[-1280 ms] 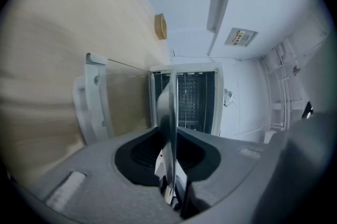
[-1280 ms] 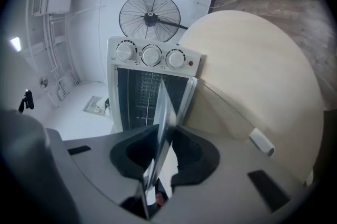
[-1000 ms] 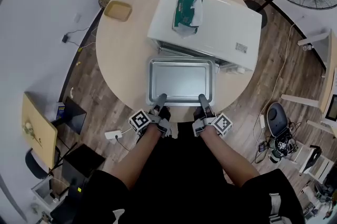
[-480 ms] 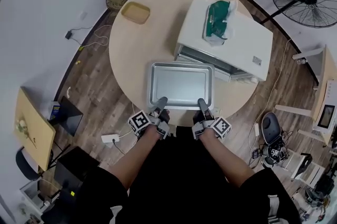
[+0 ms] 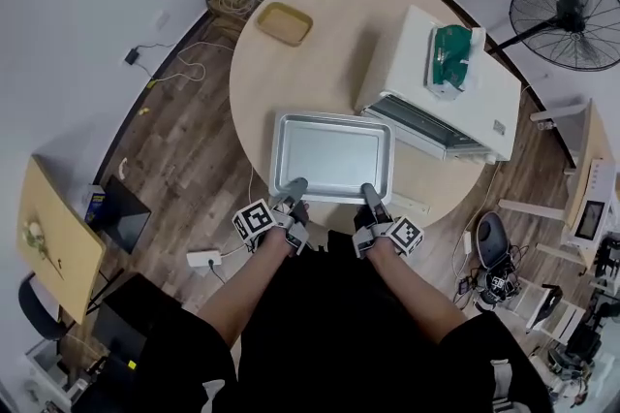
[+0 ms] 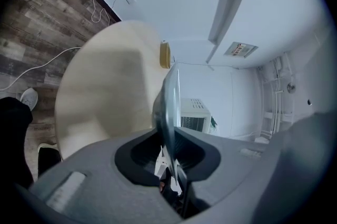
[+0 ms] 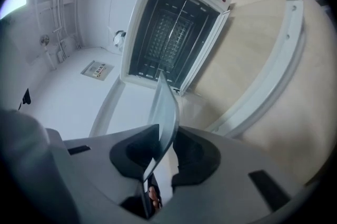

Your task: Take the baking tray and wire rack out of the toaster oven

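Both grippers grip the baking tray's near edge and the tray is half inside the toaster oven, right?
No. The left gripper and right gripper do grip the baking tray by its near edge, but the head view shows it fully clear of the toaster oven.

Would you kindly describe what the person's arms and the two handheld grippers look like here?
The left gripper and right gripper are matching matte grey moulded bodies with slim grey fingers and a black recess around the jaws. Each carries a marker cube, white with black square patterns. The forearms are bare, and the clothing is black.
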### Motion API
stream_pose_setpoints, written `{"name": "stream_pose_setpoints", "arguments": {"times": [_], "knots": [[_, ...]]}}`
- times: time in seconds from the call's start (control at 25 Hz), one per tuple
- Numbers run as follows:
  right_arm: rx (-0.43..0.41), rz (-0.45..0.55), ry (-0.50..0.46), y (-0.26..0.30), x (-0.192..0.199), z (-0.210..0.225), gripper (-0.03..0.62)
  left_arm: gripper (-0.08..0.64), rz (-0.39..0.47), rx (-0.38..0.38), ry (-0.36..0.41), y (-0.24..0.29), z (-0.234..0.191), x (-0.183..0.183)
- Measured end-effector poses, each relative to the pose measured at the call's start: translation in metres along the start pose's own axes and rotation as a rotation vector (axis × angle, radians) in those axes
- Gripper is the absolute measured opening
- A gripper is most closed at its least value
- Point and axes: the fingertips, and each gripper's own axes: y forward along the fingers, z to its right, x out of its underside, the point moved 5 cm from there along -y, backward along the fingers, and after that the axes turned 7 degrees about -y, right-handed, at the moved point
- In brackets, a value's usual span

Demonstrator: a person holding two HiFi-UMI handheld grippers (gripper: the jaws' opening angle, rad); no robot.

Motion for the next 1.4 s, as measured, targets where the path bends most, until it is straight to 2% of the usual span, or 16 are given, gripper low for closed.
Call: {"name": "stream_pose_setpoints", "arguments": {"times": [0.2,0.32,0.48,0.72,0.92,1.2,1.4], "knots": [[0.033,-0.012,-0.058,0.028,0.026,-0.015,0.083,0.071,0.012,0.004,-0.012,-0.020,-0.005,-0.039],[0.027,-0.028,-0.039,0.048,0.041,-0.027,0.086,0.071,0.031,0.009,-0.016,-0.028,-0.004,-0.063],[0.045,-0.052,-0.079,0.077,0.044,-0.033,0.089,0.071,0.059,0.013,-0.007,-0.027,-0.001,-0.091],[0.032,-0.043,-0.031,0.122,0.050,-0.043,0.091,0.074,0.065,-0.008,-0.001,-0.013,0.003,-0.133],[0.070,-0.109,0.008,0.149,0.049,-0.033,0.096,0.080,0.093,-0.049,0.024,0.008,-0.003,-0.157],[0.117,-0.108,0.047,0.181,0.033,-0.012,0.100,0.094,0.047,-0.130,0.042,0.047,-0.015,-0.180],[0.132,-0.100,0.052,0.197,0.029,-0.003,0.102,0.097,0.008,-0.127,0.069,0.065,-0.018,-0.193]]}}
